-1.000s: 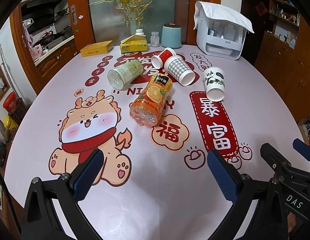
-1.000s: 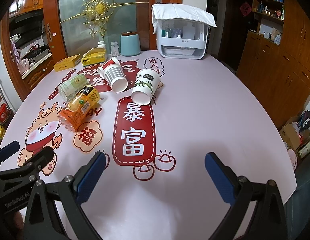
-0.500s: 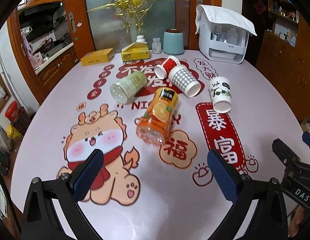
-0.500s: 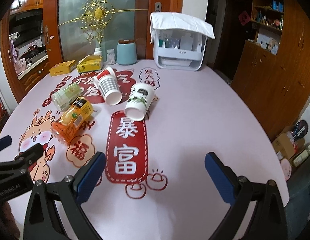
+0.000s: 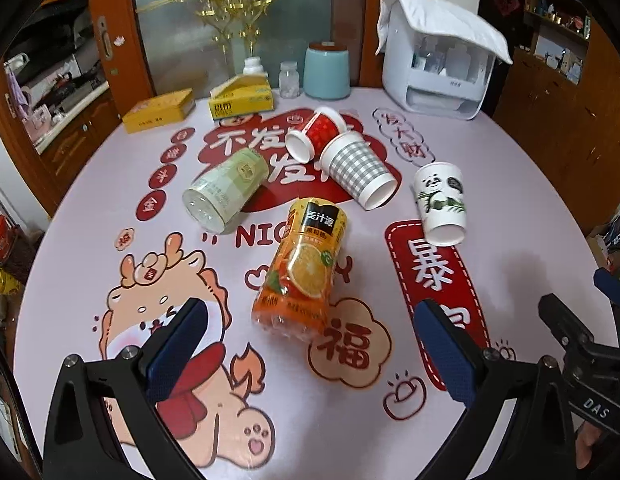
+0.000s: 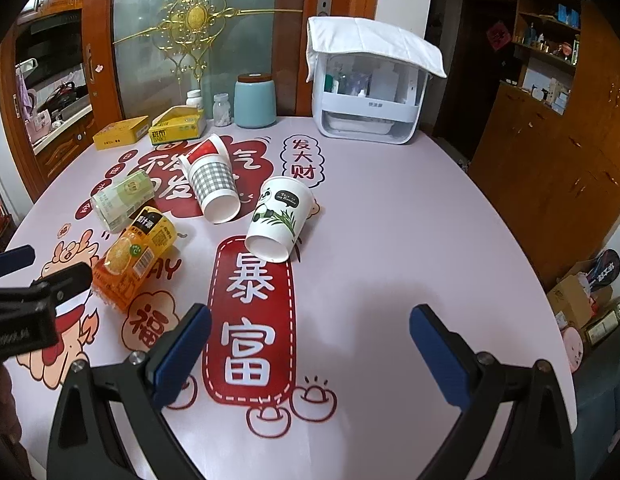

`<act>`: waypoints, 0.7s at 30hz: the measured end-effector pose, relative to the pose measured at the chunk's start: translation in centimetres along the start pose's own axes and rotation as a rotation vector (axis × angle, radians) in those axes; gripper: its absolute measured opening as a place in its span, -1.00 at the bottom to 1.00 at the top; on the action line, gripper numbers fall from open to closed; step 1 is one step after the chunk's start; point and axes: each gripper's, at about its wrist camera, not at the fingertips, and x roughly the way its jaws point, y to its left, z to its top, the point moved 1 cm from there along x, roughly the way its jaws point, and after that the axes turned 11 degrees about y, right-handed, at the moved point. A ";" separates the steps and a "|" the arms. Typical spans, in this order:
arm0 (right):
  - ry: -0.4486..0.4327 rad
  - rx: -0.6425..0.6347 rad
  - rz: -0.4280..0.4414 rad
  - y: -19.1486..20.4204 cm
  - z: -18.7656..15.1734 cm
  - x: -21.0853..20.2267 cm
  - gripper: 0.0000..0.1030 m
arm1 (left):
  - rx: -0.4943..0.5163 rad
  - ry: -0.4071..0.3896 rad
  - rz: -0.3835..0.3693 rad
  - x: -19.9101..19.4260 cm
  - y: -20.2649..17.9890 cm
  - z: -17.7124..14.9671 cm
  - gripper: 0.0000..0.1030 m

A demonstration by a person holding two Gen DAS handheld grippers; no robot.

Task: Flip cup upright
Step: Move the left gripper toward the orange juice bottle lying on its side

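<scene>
Panda cup (image 6: 278, 218) on its side on worktop (image 6: 389, 240), ahead of gaping, empty right tongs (image 6: 310, 344), left tongs (image 5: 310, 344) gaping too, "DAS" on right tongs' body.

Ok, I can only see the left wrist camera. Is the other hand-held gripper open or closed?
Observer: Open. In the right wrist view, the right hand-held gripper is spread wide and holds nothing.
Operator: What is it pointing at?
Observer: The panda cup. It lies on its side with its mouth facing that gripper, a bit left of its middle.
Operator: Is anything in the way?
Observer: No, only printed tablecloth shows between them.
</scene>
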 end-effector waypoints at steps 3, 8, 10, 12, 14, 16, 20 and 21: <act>0.015 -0.003 0.005 0.1 0.7 0.9 0.85 | -0.010 0.035 -0.023 1.5 0.5 1.1 0.98; 0.071 0.000 0.049 0.3 1.8 3.1 0.83 | 0.005 0.085 -0.010 4.1 0.7 2.0 0.98; 0.093 -0.004 0.067 0.5 2.1 4.1 0.76 | 0.026 0.114 -0.015 5.4 0.7 2.4 0.98; 0.118 -0.014 0.079 0.8 2.5 5.2 0.71 | 0.037 0.145 -0.027 6.5 0.6 2.6 0.98; 0.145 -0.024 0.101 1.3 2.8 6.1 0.66 | 0.040 0.173 -0.041 7.5 0.7 3.0 0.98; 0.161 -0.030 0.114 1.7 2.8 6.6 0.63 | 0.046 0.204 -0.051 8.5 0.6 3.4 0.97; 0.185 -0.039 0.130 2.4 3.0 7.5 0.62 | 0.070 0.242 -0.060 9.6 0.2 4.1 0.83; 0.188 -0.041 0.135 2.5 3.0 7.6 0.62 | 0.075 0.247 -0.062 9.8 0.0 4.2 0.82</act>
